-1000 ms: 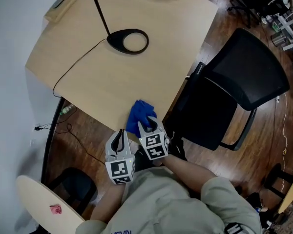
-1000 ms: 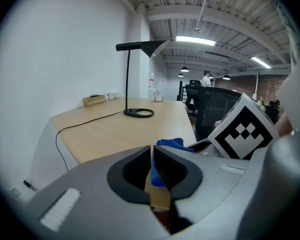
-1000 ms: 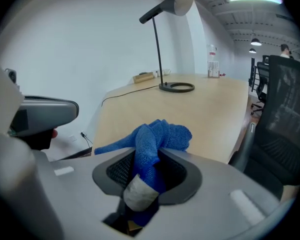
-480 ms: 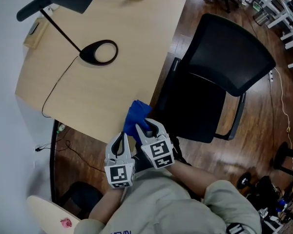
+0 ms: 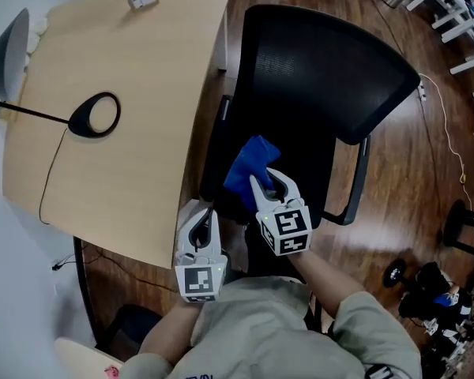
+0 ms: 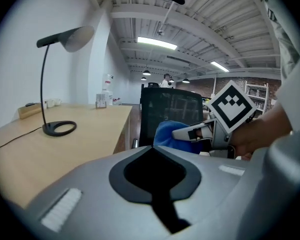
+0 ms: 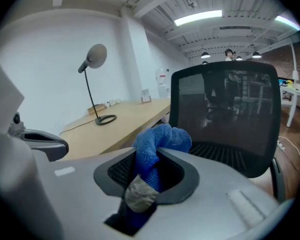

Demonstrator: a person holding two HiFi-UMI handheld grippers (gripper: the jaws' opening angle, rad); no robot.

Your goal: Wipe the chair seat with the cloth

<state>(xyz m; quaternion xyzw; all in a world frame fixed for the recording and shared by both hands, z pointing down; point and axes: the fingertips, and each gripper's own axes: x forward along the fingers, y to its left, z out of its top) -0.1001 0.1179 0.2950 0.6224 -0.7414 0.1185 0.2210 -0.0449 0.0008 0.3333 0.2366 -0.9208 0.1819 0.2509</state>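
Note:
A black mesh office chair stands beside the desk, its seat below its back. My right gripper hangs over the seat, shut on a bunched blue cloth. Its jaws have just been closing on the cloth, whose folds bulge out between the right gripper's tips. To the left, my left gripper hovers at the seat's front left corner, shut with nothing in it. From the left gripper view the cloth shows ahead, in front of the chair back.
A light wooden desk lies left of the chair, carrying a black lamp base and its cord. The chair's armrest is on the right. Dark wood floor spreads beyond, with racks and stools further off.
Both grippers have swung right from the desk's edge to above the chair seat. The blue cloth came off the desk in the right gripper. The chair now fills the view's middle.

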